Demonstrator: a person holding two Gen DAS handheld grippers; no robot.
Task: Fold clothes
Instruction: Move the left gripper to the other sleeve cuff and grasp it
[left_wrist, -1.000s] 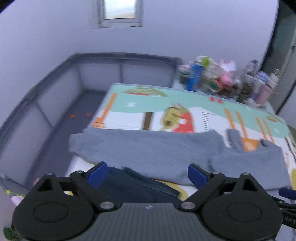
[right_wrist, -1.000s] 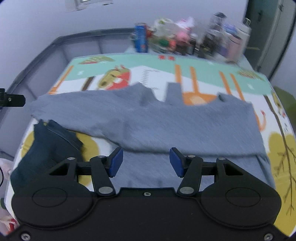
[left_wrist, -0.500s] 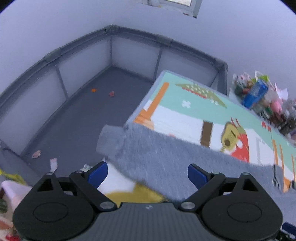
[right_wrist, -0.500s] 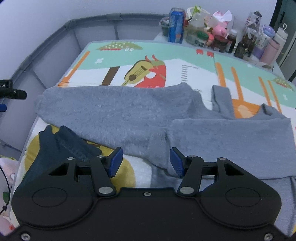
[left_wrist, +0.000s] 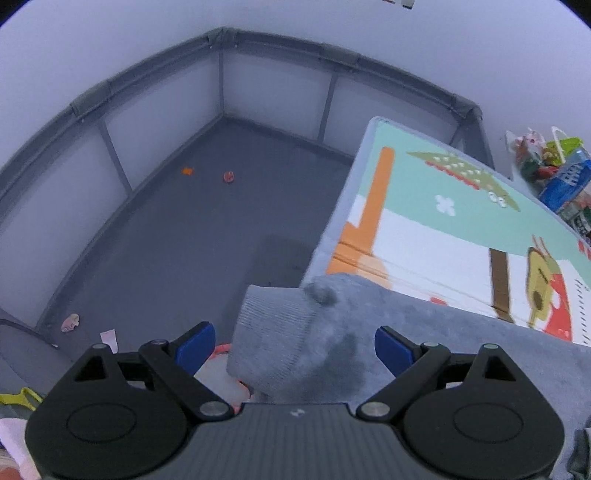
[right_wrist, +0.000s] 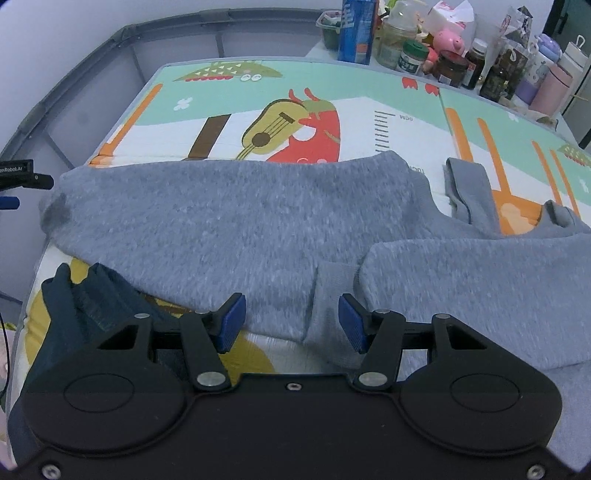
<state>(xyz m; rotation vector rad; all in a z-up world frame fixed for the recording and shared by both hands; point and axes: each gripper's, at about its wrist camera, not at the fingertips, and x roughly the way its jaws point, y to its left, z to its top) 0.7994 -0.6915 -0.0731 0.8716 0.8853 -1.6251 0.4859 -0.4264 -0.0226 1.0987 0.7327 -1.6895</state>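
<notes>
Two garments counted on the printed play mat (right_wrist: 369, 92): one grey sweater (right_wrist: 229, 229) spread across it, one dark blue garment (right_wrist: 85, 302) bunched at the mat's near left corner. Left gripper (left_wrist: 295, 347): jaws wide apart, holding nothing; the sweater's ribbed cuff (left_wrist: 273, 343), overhanging the mat's edge, lay between the blue pads without touching them. Right gripper (right_wrist: 291, 321): jaws about half open, gripping nothing, poised over a second ribbed cuff (right_wrist: 325, 295) between them. Grey mesh playpen (left_wrist: 166, 122) left of the mat; cluttered bottles and jars (right_wrist: 450, 55) beyond its far edge.
</notes>
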